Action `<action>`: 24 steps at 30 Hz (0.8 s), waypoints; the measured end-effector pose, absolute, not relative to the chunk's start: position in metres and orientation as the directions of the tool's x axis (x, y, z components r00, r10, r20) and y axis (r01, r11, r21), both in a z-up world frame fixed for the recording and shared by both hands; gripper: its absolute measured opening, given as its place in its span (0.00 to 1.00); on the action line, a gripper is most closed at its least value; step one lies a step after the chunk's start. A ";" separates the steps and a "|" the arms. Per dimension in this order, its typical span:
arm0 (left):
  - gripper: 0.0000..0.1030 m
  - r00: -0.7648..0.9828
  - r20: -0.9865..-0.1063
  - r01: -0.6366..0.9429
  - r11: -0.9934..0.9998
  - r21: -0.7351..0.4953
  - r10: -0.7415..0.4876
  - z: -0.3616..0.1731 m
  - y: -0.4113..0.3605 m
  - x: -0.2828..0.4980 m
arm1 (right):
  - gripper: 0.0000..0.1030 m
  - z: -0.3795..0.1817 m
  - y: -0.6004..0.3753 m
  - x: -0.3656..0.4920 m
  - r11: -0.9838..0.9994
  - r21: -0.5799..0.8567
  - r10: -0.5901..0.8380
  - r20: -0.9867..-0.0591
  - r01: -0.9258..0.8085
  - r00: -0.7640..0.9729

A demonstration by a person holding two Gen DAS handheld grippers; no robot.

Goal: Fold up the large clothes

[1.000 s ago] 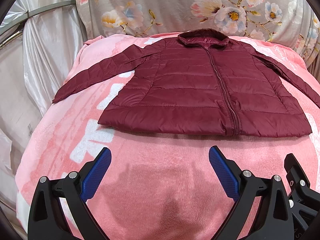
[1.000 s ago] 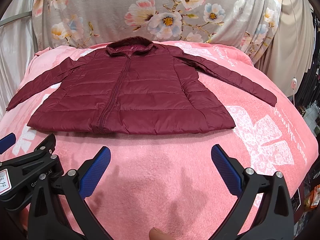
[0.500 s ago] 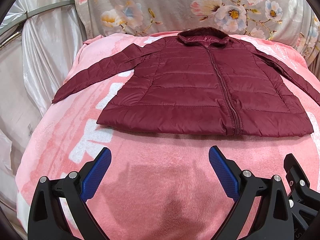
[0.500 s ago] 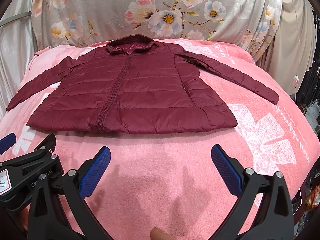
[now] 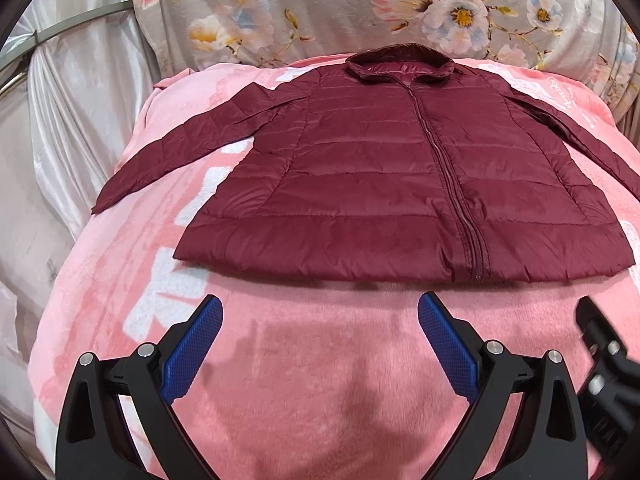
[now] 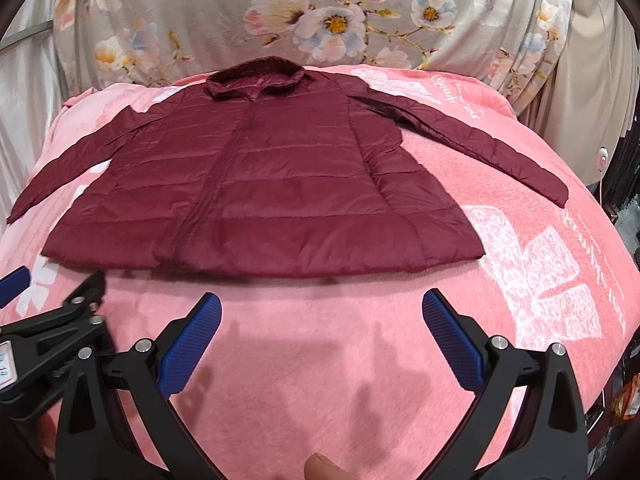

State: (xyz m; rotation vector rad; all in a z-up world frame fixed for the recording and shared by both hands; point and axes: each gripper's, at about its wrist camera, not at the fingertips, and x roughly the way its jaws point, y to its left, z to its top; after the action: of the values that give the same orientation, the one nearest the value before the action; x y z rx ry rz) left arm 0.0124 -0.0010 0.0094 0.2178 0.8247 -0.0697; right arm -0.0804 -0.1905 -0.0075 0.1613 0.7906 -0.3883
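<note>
A maroon quilted jacket [image 5: 384, 184] lies flat and zipped on a pink blanket [image 5: 304, 376], collar at the far side, both sleeves spread outward. It also shows in the right wrist view [image 6: 260, 196]. My left gripper [image 5: 320, 312] is open and empty, just short of the jacket's hem. My right gripper [image 6: 322, 310] is open and empty, also just short of the hem. The left gripper's body [image 6: 48, 336] shows at the left edge of the right wrist view.
A floral curtain [image 5: 360, 12] hangs behind the bed. Silvery drapes [image 5: 72, 92] and a metal rail stand at the left. A beige curtain [image 6: 588, 64] and a cord hang at the right, past the blanket's edge.
Both grippers have moved a little forward toward the jacket's hem. The jacket has not moved and both grippers stay open.
</note>
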 end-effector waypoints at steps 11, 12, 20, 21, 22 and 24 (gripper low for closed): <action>0.93 0.704 -0.708 0.108 0.978 0.177 0.050 0.020 0.007 0.059 | 0.95 0.015 -0.403 -0.040 0.719 0.165 -0.378 -0.723 0.676 0.579; 0.93 0.704 -0.709 0.107 0.979 0.173 0.048 0.020 0.009 0.064 | 0.95 0.018 -0.424 -0.036 0.694 0.174 -0.392 -0.723 0.699 0.569; 0.93 0.687 -0.725 0.080 0.987 0.141 0.048 0.010 0.019 0.102 | 0.95 -0.012 -0.570 -0.035 0.409 0.354 -0.380 -0.772 0.841 0.510; 0.93 0.684 -0.728 0.077 0.988 0.136 0.047 0.008 0.020 0.106 | 0.95 -0.019 -0.582 -0.038 0.363 0.376 -0.379 -0.776 0.852 0.504; 0.93 0.684 -0.728 0.077 0.988 0.133 0.044 0.007 0.019 0.110 | 0.95 -0.027 -0.592 -0.040 0.323 0.396 -0.382 -0.777 0.860 0.501; 0.93 0.699 -0.713 0.069 0.988 0.138 0.051 0.004 0.019 0.116 | 0.95 -0.040 -0.606 -0.044 0.255 0.433 -0.379 -0.778 0.865 0.501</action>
State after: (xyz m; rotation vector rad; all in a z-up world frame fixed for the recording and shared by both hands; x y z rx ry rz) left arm 0.1163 0.0190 0.0041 0.1587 0.7975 -0.0102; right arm -0.0437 -0.6057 -0.0400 0.9735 0.5984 -0.9160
